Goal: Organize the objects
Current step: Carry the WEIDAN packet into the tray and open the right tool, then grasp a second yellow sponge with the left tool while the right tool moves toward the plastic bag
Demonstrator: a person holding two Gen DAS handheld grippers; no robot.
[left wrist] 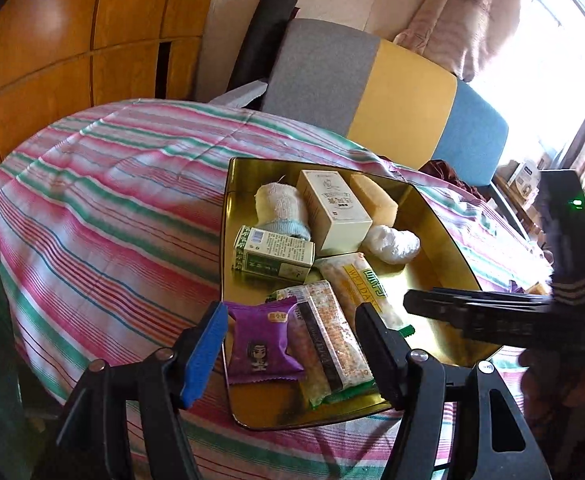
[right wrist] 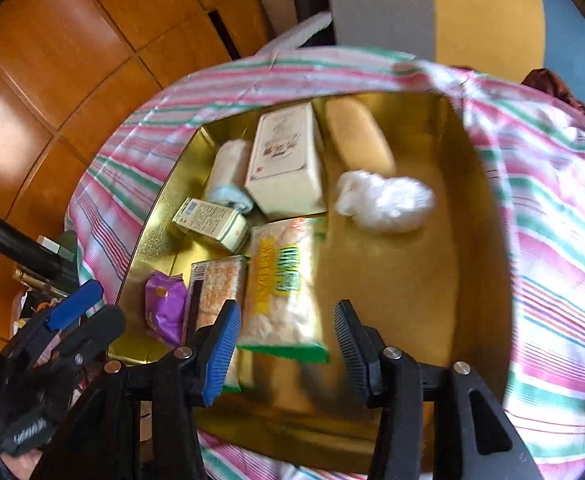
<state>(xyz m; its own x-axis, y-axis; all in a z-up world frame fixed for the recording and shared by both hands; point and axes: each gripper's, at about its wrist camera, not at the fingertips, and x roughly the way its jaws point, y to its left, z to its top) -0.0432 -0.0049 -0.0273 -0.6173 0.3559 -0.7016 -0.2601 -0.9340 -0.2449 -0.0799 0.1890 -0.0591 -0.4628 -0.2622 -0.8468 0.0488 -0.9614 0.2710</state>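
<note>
On the striped cloth (left wrist: pixel 104 200) that covers the desk stands a gold tray (left wrist: pixel 444 248), and nearly all the things are already inside it. At 12 o'clock of the tray lie a cream box (left wrist: pixel 334 210), a yellow sponge (left wrist: pixel 374 198) and a rolled white cloth (left wrist: pixel 280 204). Toward the middle are a green box (left wrist: pixel 274 254) and a crumpled white bag (left wrist: pixel 390 240). At 6 o'clock lie two long snack packs (left wrist: pixel 332 340) side by side, with a purple packet (left wrist: pixel 262 344) touching them at 9 o'clock.

The left hand-held gripper (left wrist: pixel 292 344) hangs over the near end of the tray with its jaws wide, empty, the purple packet and one snack pack seen between them. The right hand-held gripper (right wrist: pixel 286 348) is also wide and empty, above the near end of the green-lettered snack pack (right wrist: pixel 280 280); this view is blurred, so it seems to be moving.

I judge that the step in hand is to tidy the packets at the near end. To do it well, come down straight over one packet only, with the jaws across its short side, and close gently, because such wrappers are slippery and crush easily. The right half of the tray is bare, so this is a good place for it. The two grippers are near each other, so move one at a time.
</note>
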